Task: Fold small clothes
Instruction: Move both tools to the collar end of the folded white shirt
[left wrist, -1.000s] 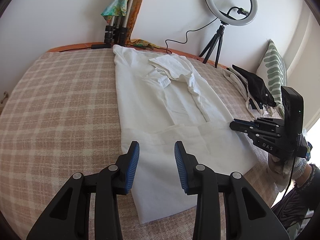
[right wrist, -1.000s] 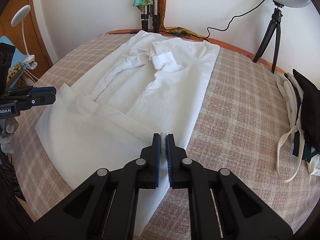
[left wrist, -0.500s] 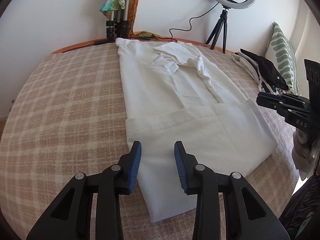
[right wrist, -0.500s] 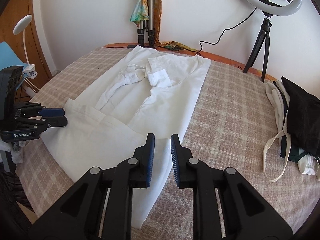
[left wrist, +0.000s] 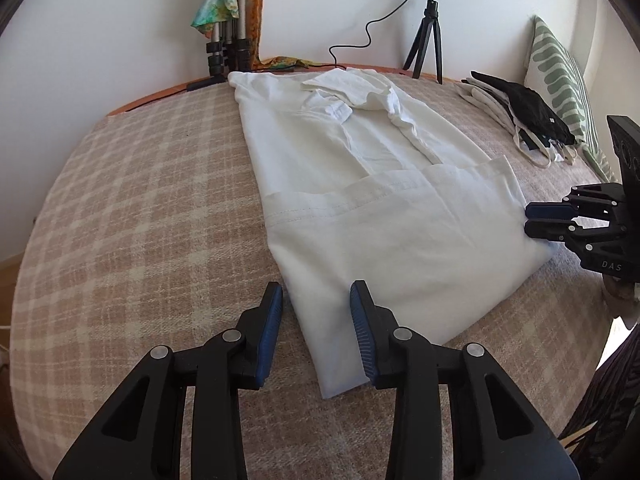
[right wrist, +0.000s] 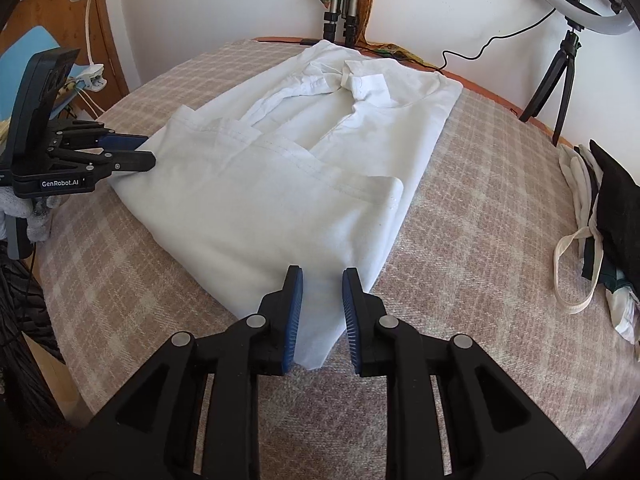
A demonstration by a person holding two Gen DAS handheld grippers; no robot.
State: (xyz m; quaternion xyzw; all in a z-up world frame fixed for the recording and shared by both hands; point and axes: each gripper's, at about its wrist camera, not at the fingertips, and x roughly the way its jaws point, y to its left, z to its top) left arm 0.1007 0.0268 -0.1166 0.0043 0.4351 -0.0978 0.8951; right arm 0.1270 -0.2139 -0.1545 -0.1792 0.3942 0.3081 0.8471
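Your white shirt (left wrist: 384, 216) lies on the checked bed (left wrist: 140, 208), hem folded up, near its front edge. Your left gripper (left wrist: 316, 300) and right gripper (right wrist: 322, 280) both gape, straddling the shirt's near corners.

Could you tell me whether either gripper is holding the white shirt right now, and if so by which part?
Nothing is held. The left gripper and right gripper are both open at the near folded edge of the white shirt, which lies flat on the checked blanket.
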